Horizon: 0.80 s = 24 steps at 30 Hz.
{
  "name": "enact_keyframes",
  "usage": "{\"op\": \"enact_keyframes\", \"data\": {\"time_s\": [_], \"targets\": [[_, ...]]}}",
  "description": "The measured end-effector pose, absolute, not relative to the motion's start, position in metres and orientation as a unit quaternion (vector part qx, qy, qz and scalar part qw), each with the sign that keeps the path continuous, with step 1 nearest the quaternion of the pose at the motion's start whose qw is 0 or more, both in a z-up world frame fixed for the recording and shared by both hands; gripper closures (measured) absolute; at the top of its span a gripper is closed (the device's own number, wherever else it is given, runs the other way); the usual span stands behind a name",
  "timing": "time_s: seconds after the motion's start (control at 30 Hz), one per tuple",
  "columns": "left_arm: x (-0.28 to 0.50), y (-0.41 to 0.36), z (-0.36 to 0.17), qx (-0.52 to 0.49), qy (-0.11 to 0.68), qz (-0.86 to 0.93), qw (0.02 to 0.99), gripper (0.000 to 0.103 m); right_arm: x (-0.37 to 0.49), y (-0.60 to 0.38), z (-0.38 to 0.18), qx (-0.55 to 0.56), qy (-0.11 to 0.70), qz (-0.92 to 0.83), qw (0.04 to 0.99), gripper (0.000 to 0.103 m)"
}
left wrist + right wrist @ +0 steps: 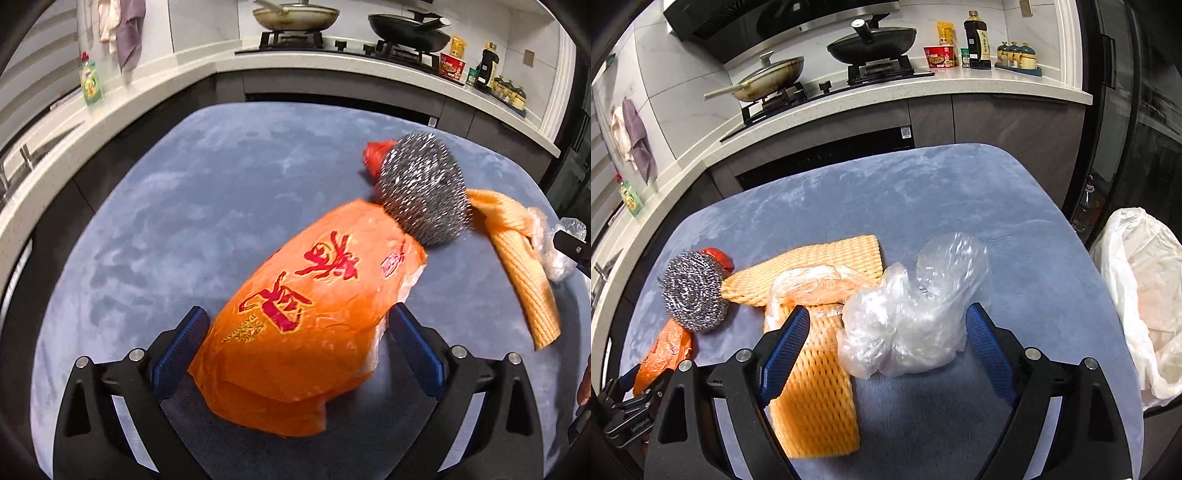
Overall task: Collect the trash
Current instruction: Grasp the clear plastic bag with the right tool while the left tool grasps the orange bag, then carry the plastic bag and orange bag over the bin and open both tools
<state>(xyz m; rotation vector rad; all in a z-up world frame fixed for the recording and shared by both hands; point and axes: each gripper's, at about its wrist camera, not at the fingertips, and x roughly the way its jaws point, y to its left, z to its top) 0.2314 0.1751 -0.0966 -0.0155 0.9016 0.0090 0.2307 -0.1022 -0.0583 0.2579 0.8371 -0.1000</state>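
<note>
Left gripper [299, 325] has its jaws wide around the orange plastic bag [306, 314], which touches the near side of the steel wool scourer [423, 188]. Right gripper [884, 332] spreads wide around the crumpled clear plastic bag [912, 310], right of the scourer on the blue cloth-covered table [923, 192], foam netting [812, 387] between them.

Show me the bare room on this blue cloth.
Free: the blue cloth between the foam sheet and the counter, and beside the clear bag toward the bin. Crowded: around the scourer and orange bag.
</note>
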Motion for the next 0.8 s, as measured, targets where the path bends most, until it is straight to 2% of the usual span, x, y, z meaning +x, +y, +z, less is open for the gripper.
{"op": "enact_keyframes", "data": {"time_s": [0.1,0.2,0.4,0.47,0.53,0.6,0.7,0.8], "targets": [[0.231,0.176,-0.096,-0.012,0.434,-0.001,0.901,0.009,0.232,-0.101,-0.062,0.119,0.404,-0.049,0.906,0.023],[0.229,0.176,-0.097,-0.013,0.436,-0.007,0.900,0.012,0.232,-0.103,-0.065,0.121,0.407,-0.047,0.904,0.042],[0.225,0.169,-0.093,-0.002,0.428,-0.018,0.904,0.036,0.223,-0.109,-0.063,0.131,0.400,-0.039,0.906,0.054],[0.223,0.168,-0.092,-0.003,0.426,-0.019,0.905,0.046,0.220,-0.110,-0.060,0.131,0.397,-0.040,0.908,0.054],[0.222,0.168,-0.089,-0.012,0.426,-0.026,0.904,0.060,0.216,-0.113,-0.057,0.136,0.392,-0.041,0.909,0.055],[0.219,0.168,-0.087,-0.021,0.425,-0.032,0.904,0.065,0.212,-0.115,-0.053,0.141,0.387,-0.040,0.910,0.055],[0.216,0.167,-0.083,-0.032,0.422,-0.040,0.905,0.079,0.205,-0.120,-0.045,0.148,0.378,-0.039,0.913,0.055],[0.212,0.164,-0.077,-0.036,0.417,-0.042,0.907,0.082,0.197,-0.125,-0.038,0.155,0.369,-0.037,0.916,0.055]]}}
